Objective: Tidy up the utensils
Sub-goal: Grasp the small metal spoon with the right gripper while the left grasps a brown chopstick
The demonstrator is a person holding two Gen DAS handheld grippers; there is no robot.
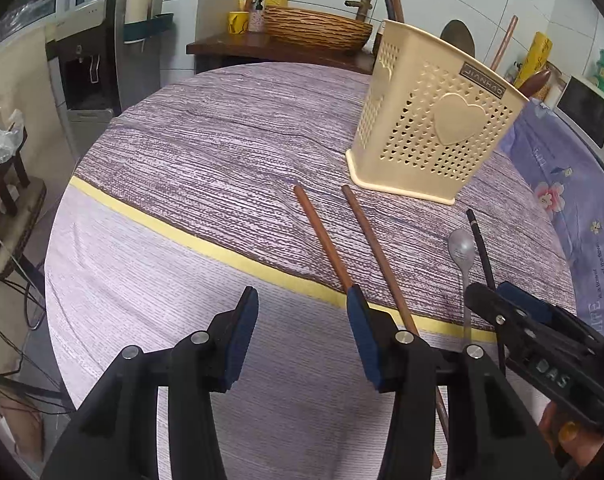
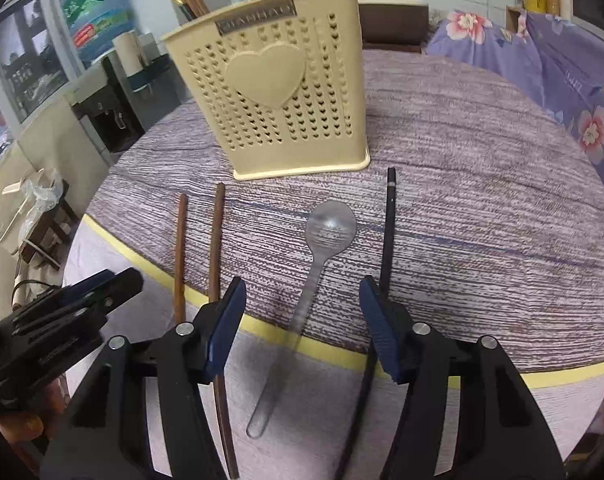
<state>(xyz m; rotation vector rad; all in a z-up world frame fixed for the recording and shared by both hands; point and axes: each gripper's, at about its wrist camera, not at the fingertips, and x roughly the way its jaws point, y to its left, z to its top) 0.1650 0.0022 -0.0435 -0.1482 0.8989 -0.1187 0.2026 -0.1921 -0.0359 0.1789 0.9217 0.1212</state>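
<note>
Matt perforated plastic holder (image 2: 278,100), clear glossy plastic spoon (image 2: 326,232), wooden chopsticks (image 2: 216,240), woven tablecloth (image 2: 482,200)

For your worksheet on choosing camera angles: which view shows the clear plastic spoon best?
The right wrist view: the spoon lies whole, bowl to handle tip, between the open right gripper's fingers. In the left wrist view the spoon sits far right, its handle end hidden behind the grippers.

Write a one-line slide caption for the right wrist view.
Open right gripper above a clear plastic spoon, flanked by brown chopsticks and a black chopstick, facing the beige utensil holder.
</note>
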